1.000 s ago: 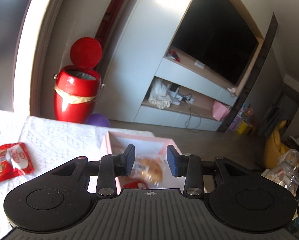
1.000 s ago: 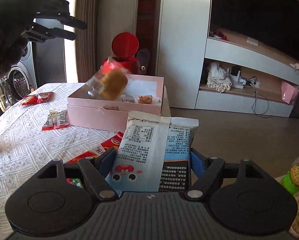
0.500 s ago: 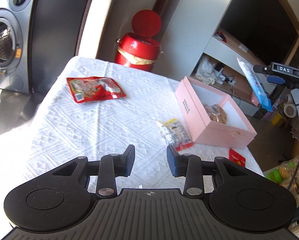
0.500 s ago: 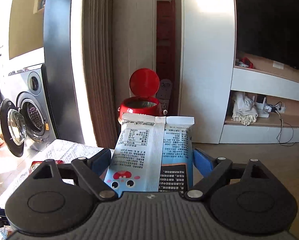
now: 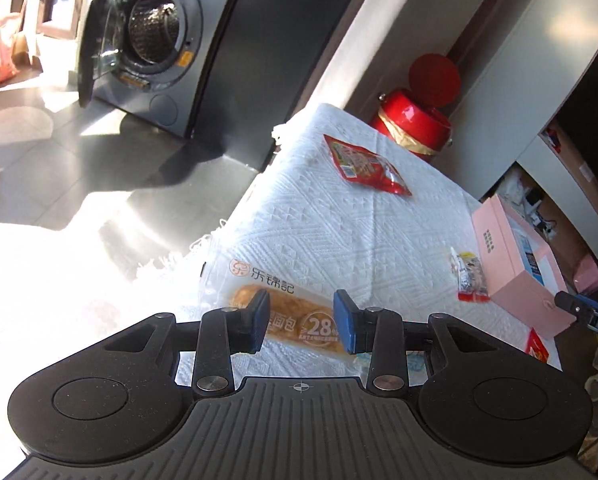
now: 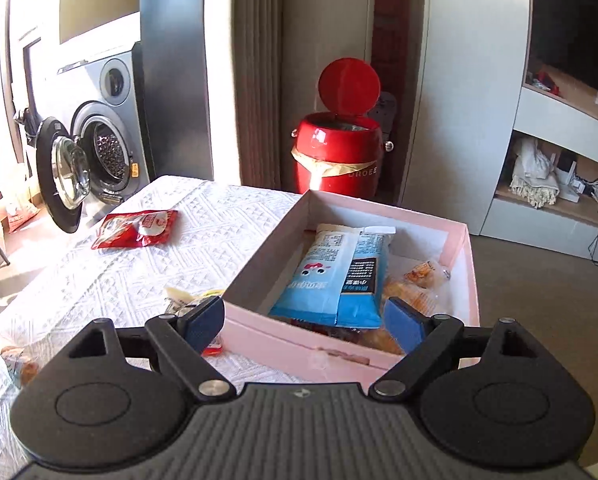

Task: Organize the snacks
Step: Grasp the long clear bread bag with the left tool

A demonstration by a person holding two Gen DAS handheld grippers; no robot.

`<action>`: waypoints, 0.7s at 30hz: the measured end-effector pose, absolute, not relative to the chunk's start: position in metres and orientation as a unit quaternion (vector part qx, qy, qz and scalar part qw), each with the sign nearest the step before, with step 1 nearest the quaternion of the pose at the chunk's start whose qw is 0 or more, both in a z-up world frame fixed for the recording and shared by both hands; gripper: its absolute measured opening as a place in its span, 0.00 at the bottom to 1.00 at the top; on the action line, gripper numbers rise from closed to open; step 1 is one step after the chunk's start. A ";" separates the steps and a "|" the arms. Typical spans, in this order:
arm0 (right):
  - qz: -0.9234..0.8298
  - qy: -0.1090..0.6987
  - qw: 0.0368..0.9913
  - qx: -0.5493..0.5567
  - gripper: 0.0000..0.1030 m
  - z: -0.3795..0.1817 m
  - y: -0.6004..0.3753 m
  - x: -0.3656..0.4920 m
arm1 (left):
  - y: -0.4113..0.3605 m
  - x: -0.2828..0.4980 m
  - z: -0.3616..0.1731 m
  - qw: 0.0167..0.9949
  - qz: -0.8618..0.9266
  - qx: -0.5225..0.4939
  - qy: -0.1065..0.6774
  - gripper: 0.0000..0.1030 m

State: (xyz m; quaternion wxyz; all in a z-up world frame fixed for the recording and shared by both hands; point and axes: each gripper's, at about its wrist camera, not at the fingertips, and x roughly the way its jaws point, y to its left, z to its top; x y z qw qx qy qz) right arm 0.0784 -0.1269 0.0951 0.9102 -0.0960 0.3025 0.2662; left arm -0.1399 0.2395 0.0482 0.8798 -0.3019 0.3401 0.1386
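The blue packet (image 6: 335,276) lies in the pink box (image 6: 339,350), its long axis running from the near wall up toward the far one, sealed top edge pointing far, printed back facing up. It rests tilted on small wrapped cakes (image 6: 419,276). The right claw (image 6: 305,322) stands wide open just above the box's near wall, pads clear of the packet.

The left claw (image 5: 301,320) hovers partly open, gripping nothing, over a bread packet (image 5: 283,312) at the desk's near edge; the packet's long axis runs left to right across the pads' gap.

A white textured cloth covers the desk (image 5: 339,232). On it lie a red packet (image 5: 365,166) at the far side and a small yellow one (image 5: 471,276) just left of the box. Beyond stand a red bin (image 6: 337,156) with its lid up and a washer (image 5: 147,36) with its door open.
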 end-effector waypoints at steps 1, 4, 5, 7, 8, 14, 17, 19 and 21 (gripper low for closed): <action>0.274 0.302 0.908 -0.101 0.86 0.091 -0.126 0.070 | 0.240 -0.139 0.045 0.874 0.131 -0.313 0.347 0.38; 0.294 0.312 0.896 -0.114 0.86 0.078 -0.118 0.051 | 0.243 -0.130 0.035 0.870 0.146 -0.318 0.349 0.38; 0.296 0.314 0.894 -0.118 0.86 0.073 -0.113 0.046 | 0.244 -0.125 0.032 0.870 0.151 -0.317 0.347 0.38; 0.296 0.307 0.895 -0.131 0.86 0.067 -0.108 0.034 | 0.244 -0.113 0.028 0.874 0.149 -0.315 0.340 0.42; 0.295 0.303 0.896 -0.137 0.86 0.065 -0.107 0.029 | 0.242 -0.106 0.028 0.877 0.145 -0.312 0.337 0.43; 0.299 0.316 0.891 -0.133 0.86 0.054 -0.112 0.019 | 0.217 -0.053 0.026 0.896 0.110 -0.267 0.338 0.44; 0.292 0.324 0.890 -0.137 0.86 0.045 -0.116 0.017 | 0.197 -0.030 0.029 0.906 0.102 -0.224 0.343 0.46; 0.285 0.326 0.890 -0.142 0.86 0.039 -0.118 0.015 | 0.181 -0.016 0.028 0.912 0.069 -0.197 0.354 0.46; 0.284 0.332 0.889 -0.138 0.86 0.034 -0.120 0.015 | 0.165 -0.007 0.024 0.913 0.049 -0.169 0.368 0.46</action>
